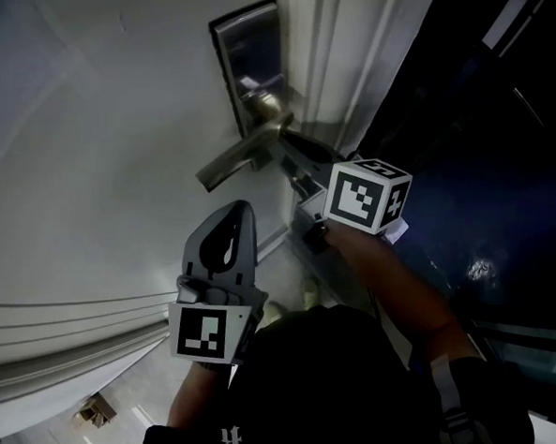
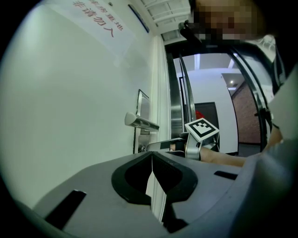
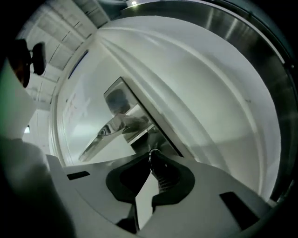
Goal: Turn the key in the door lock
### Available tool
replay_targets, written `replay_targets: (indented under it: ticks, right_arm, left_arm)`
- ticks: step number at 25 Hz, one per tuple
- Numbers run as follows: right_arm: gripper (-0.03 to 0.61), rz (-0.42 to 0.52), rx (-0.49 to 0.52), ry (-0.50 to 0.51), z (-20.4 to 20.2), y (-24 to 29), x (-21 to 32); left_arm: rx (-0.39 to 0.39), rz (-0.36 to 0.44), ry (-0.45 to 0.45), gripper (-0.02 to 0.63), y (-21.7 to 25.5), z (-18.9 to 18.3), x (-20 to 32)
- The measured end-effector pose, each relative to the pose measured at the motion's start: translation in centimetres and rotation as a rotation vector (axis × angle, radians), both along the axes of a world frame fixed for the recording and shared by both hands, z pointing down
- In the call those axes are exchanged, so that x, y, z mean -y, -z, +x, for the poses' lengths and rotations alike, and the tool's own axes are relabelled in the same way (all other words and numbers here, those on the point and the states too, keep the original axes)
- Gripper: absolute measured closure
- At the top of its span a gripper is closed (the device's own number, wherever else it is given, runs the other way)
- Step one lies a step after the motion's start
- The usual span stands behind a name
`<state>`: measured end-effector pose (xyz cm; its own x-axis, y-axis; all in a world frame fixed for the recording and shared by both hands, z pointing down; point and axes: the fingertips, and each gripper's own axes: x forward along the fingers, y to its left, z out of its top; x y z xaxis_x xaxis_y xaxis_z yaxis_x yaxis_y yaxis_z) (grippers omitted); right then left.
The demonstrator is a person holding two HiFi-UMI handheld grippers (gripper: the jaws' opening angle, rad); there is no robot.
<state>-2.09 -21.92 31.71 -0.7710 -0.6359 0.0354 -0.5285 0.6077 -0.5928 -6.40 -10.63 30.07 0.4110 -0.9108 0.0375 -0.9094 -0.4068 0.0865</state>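
A steel lock plate point(image 1: 247, 49) with a lever handle point(image 1: 241, 158) sits on the white door point(image 1: 94, 134). My right gripper point(image 1: 290, 150) reaches in just under the handle, at the lock. In the right gripper view its jaws point(image 3: 150, 156) are shut, with the small metal head of the key point(image 3: 152, 152) pinched at their tips below the handle point(image 3: 109, 132). My left gripper point(image 1: 241, 209) hangs back from the door, below the handle. It is shut with nothing in it point(image 2: 152, 156), and from there I see the handle point(image 2: 141, 122) and the right gripper's marker cube point(image 2: 201, 129).
The door's edge and frame point(image 1: 343, 62) run just right of the lock. Beyond them lies a dark doorway point(image 1: 481, 157). A sign with red print point(image 2: 95, 21) hangs high on the door. The person's arm point(image 1: 404, 293) stretches toward the lock.
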Motion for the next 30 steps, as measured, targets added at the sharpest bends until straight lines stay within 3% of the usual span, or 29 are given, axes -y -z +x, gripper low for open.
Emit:
replay_targets:
  ticks: [4,10,16,26,30]
  right_arm:
    - [0.555,-0.171,0.218,0.027,0.2,-0.1,0.2]
    - [0.554,-0.321,0.345,0.036,0.6,-1.0,0.4]
    - [0.548,-0.460,0.552,0.076,0.4,-1.1,0.4]
    - [0.543,-0.578,0.895,0.156,0.3,-1.2,0.4]
    - [0.537,-0.594,1.117,0.221,0.1,-1.2,0.3]
  left_arm:
    - [0.001,0.000,0.000,0.606,0.1,0.0,-0.1]
    - [0.004,0.004,-0.001,0.606,0.2,0.1,-0.1]
    - [0.005,0.004,-0.002,0.606,0.2,0.2,-0.2]
    - [0.013,0.000,0.000,0.606,0.3,0.4,-0.2]
    - [0.018,-0.002,-0.002,0.606,0.3,0.6,-0.2]
